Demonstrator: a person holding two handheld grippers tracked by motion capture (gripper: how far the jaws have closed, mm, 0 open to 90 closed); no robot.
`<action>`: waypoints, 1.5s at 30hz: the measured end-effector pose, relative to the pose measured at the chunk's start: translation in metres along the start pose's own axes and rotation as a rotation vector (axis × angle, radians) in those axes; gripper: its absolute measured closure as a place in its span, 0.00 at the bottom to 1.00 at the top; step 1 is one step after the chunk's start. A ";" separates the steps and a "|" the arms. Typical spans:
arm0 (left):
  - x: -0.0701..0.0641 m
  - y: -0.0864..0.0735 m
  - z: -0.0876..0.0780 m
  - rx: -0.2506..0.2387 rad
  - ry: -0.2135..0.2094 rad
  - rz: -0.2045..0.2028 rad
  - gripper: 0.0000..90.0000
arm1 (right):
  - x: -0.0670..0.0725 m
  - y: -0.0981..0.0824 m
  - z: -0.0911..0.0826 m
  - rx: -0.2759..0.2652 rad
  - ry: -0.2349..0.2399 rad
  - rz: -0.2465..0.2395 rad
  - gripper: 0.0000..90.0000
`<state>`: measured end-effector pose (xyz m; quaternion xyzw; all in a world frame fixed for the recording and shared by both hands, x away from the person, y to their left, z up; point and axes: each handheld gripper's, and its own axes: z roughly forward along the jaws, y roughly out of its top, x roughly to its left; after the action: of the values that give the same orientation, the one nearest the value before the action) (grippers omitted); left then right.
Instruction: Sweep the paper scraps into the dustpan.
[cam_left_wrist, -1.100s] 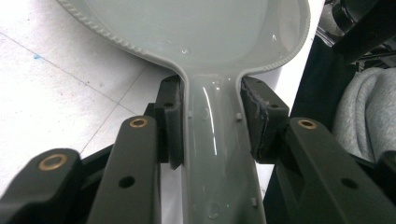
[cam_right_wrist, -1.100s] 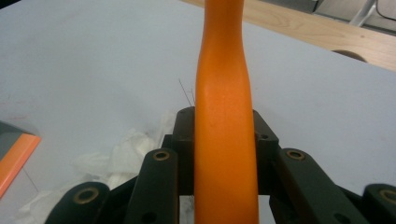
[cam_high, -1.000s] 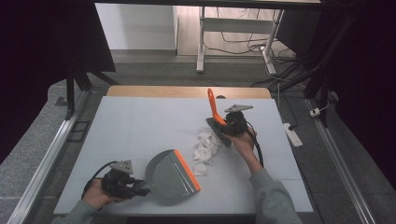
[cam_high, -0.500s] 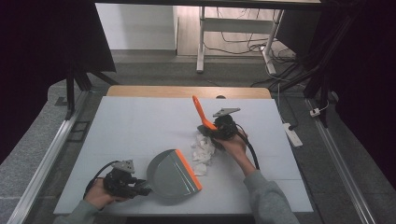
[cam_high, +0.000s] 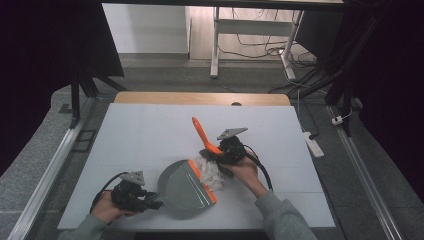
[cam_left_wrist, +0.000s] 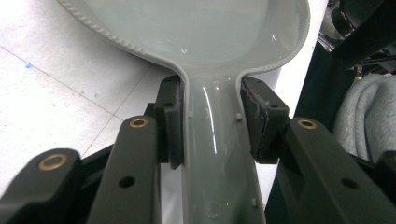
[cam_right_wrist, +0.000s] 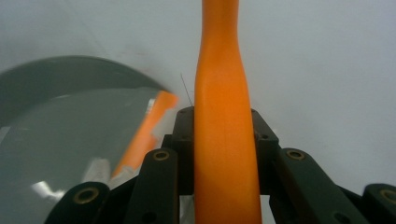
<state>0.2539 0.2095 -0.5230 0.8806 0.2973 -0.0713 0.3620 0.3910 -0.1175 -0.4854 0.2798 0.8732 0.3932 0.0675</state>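
Observation:
A grey dustpan (cam_high: 182, 189) with an orange lip lies on the white table (cam_high: 150, 135) near the front. My left gripper (cam_high: 142, 198) is shut on the dustpan's handle (cam_left_wrist: 215, 154), its pads pressed on both sides. My right gripper (cam_high: 227, 152) is shut on an orange brush handle (cam_high: 200, 131), which tilts up and to the left; in the right gripper view the handle (cam_right_wrist: 224, 140) runs up between the jaws. Crumpled white paper scraps (cam_high: 210, 172) lie at the dustpan's lip, under the brush head. The dustpan (cam_right_wrist: 60, 140) also sits at the left of the right gripper view.
A wooden strip (cam_high: 200, 98) edges the table's far side. A metal rail (cam_high: 55, 160) runs along the left, another (cam_high: 367, 170) along the right with a white power strip (cam_high: 312, 142) beside the table. A desk frame and cables (cam_high: 260, 35) stand beyond.
My right gripper has swept the brush leftward and toward the front, pushing the paper scraps against the dustpan's orange lip. The left gripper and dustpan have stayed nearly still.

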 end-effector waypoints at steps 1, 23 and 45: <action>0.000 0.000 0.000 0.002 -0.001 0.002 0.68 | 0.002 0.000 -0.001 -0.005 0.012 0.007 0.78; 0.001 0.000 0.000 -0.002 -0.001 -0.002 0.68 | -0.028 0.015 -0.058 -0.177 -0.079 0.061 0.78; -0.001 0.001 0.002 -0.008 0.005 -0.013 0.68 | -0.047 0.012 -0.013 -0.048 -0.154 0.049 0.78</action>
<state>0.2539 0.2077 -0.5235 0.8774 0.3042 -0.0703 0.3643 0.4309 -0.1445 -0.4725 0.3287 0.8486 0.3931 0.1316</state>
